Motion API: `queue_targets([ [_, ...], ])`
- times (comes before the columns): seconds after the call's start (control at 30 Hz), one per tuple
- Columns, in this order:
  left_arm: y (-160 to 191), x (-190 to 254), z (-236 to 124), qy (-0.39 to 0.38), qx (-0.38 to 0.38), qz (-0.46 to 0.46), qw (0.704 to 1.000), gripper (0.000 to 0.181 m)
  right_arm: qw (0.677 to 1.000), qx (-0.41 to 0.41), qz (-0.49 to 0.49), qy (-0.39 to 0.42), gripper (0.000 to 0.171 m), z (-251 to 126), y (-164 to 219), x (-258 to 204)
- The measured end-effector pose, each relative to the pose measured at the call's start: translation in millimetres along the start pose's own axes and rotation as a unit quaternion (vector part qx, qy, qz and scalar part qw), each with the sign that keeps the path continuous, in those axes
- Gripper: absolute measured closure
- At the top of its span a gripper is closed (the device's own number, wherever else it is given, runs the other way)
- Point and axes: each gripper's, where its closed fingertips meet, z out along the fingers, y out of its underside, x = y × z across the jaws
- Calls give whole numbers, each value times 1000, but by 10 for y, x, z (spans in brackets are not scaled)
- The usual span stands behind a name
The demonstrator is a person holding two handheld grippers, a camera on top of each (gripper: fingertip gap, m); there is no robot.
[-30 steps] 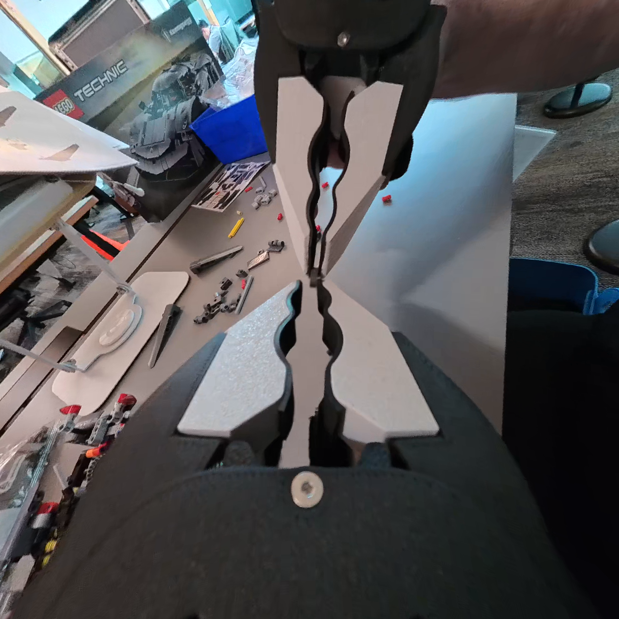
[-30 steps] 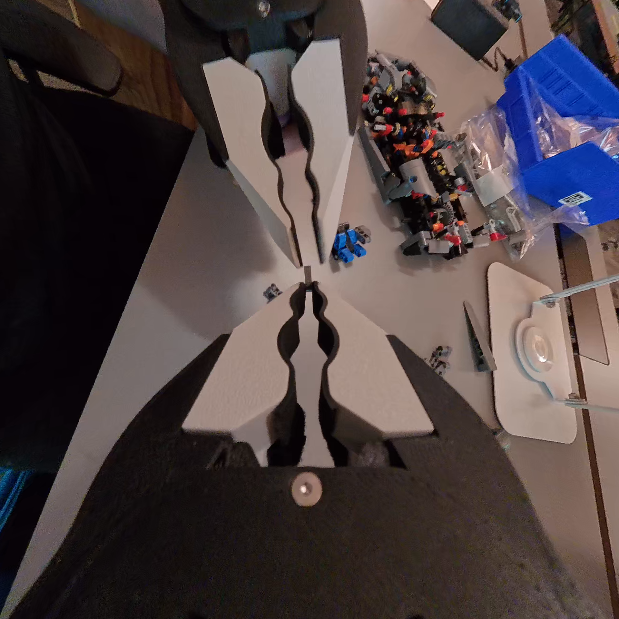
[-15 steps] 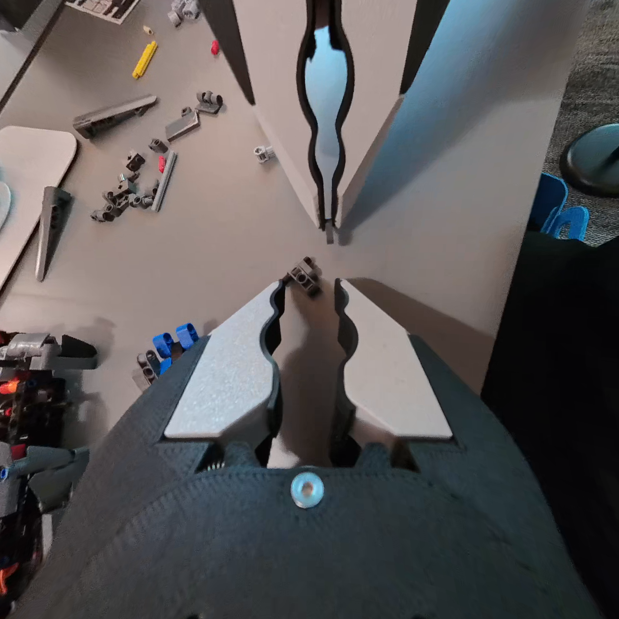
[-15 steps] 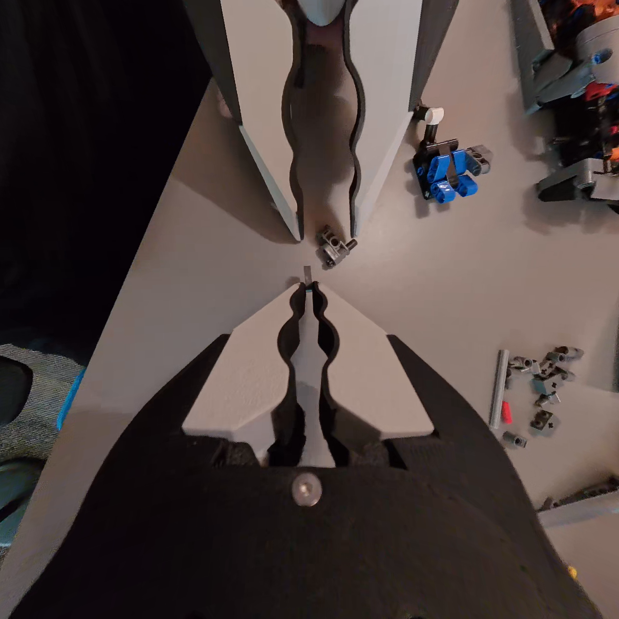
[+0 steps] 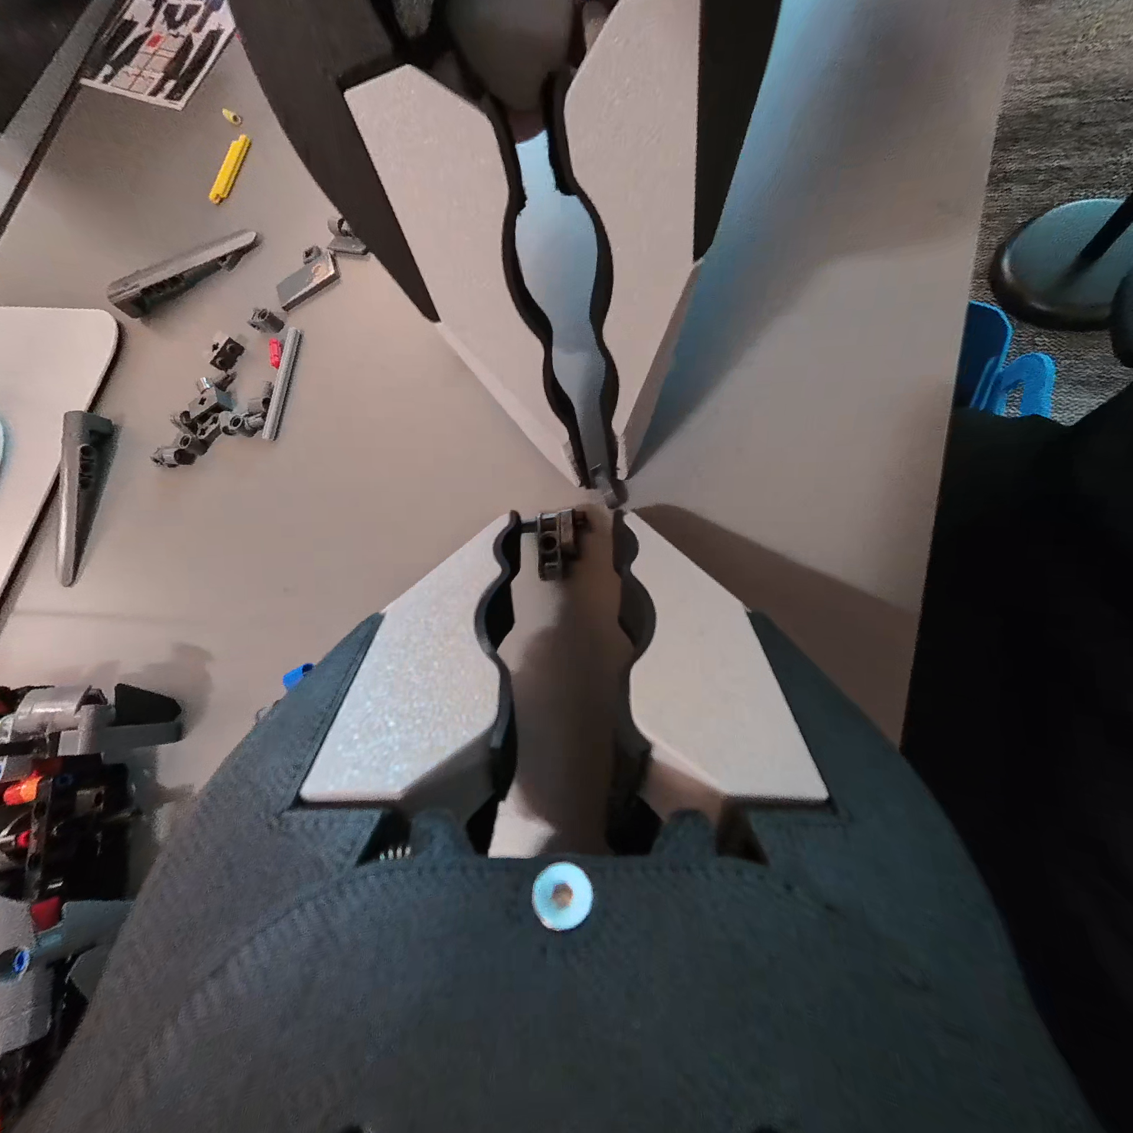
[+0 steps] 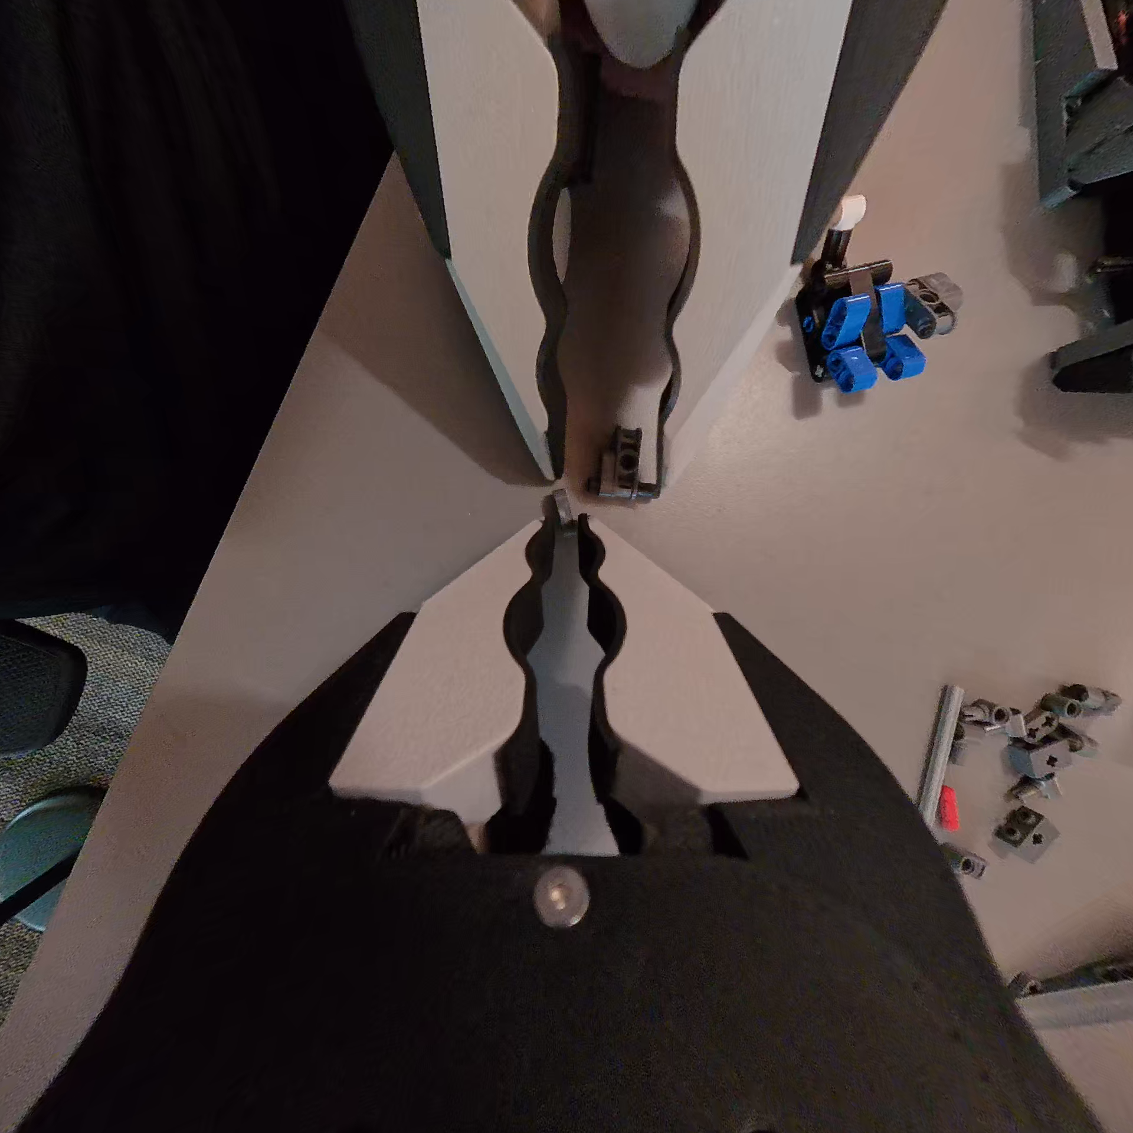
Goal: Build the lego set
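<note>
Pale grey table (image 5: 380, 552) under both tools, its edge close on the right of the left gripper (image 5: 564, 521); beyond that edge, grey carpet (image 5: 1067, 122) and a dark round chair base (image 5: 1054, 270). Partly built model (image 5: 55, 791) cut off at lower left. Loose grey parts (image 5: 227, 398) scattered ahead-left. Left gripper spread wide, a small dark grey connector piece (image 5: 555, 542) lying between its fingertips, contact hard to judge. Right gripper (image 6: 565, 521) pinched on a tiny grey pin (image 6: 563, 509), tip to tip with the left. Blue-and-black subassembly (image 6: 864, 331) ahead-right. Dark area to the left unreadable.
</note>
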Motion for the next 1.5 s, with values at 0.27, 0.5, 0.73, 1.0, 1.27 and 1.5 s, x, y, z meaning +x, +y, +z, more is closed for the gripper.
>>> queue_targets([
  [0.27,55,-21,-72,-12,-6,-8,1000,155,1000,7,10,11,167,-74,25,23],
  [0.5,76,9,-50,-11,-13,-11,1000,163,1000,4,9,11,171,-13,9,4],
  [0.73,75,18,-59,-17,-14,-7,1000,162,1000,8,6,17,171,-16,-46,-6],
  [1.0,9,66,-162,-25,-6,0,1000,159,1000,25,-10,11,163,-48,-124,-118],
  [1.27,69,113,-139,-21,-15,3,1000,160,999,5,-36,-19,163,50,-112,-118],
  [1.5,-31,195,-228,-35,19,60,997,164,999,18,-16,-37,169,67,-139,-119],
])
